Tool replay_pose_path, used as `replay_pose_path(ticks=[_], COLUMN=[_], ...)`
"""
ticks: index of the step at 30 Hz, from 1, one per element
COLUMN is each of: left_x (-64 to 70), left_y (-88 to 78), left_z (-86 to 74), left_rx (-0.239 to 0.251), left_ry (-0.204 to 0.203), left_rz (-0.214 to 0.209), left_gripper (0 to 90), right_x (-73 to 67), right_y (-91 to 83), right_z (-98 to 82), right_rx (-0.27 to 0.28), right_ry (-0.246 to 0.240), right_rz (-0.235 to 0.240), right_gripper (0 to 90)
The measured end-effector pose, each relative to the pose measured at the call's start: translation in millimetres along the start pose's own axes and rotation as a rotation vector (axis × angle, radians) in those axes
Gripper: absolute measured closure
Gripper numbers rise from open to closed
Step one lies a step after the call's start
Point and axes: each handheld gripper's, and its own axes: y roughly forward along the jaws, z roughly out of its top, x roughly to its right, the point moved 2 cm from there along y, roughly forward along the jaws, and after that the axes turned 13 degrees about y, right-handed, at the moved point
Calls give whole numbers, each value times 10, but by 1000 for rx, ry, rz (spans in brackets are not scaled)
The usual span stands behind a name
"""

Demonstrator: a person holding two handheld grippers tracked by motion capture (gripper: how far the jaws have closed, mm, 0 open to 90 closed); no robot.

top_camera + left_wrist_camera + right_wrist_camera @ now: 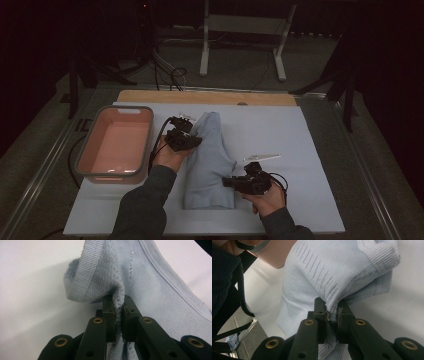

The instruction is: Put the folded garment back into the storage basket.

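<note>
A light blue knitted garment (209, 160) lies folded lengthways on the white table cover (295, 135). My left gripper (192, 141) is at its left edge, near the far end, shut on a pinch of the knit. In the left gripper view the black jaws clamp the garment (140, 282) beside its ribbed hem, and my left gripper (119, 305) lifts that fold off the cover. My right gripper (229, 182) is at the garment's near right edge. In the right gripper view its jaws squeeze a fold of the garment (324, 275) at my right gripper (331, 307).
A pink tub (84, 161) with a grey rim stands on the left of the cover. A small white strip (263, 157) lies on the cover just beyond the right hand. A wooden board (150, 96) edges the far side, with a stand's legs (204, 50) on the floor behind.
</note>
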Motion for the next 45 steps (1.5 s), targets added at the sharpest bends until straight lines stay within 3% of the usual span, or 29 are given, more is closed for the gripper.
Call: replay_pose_path(ticks=[20, 45], left_x=[-160, -385], left_y=[-177, -322], left_z=[55, 174], left_rx=[2, 40], left_ry=[-3, -26], left_rz=[9, 23], left_gripper=[840, 840], right_x=[-123, -229], right_y=[83, 193], right_z=[128, 401], right_rx=[21, 47], right_ry=[13, 23], right_rz=[18, 42], right_gripper=[826, 826])
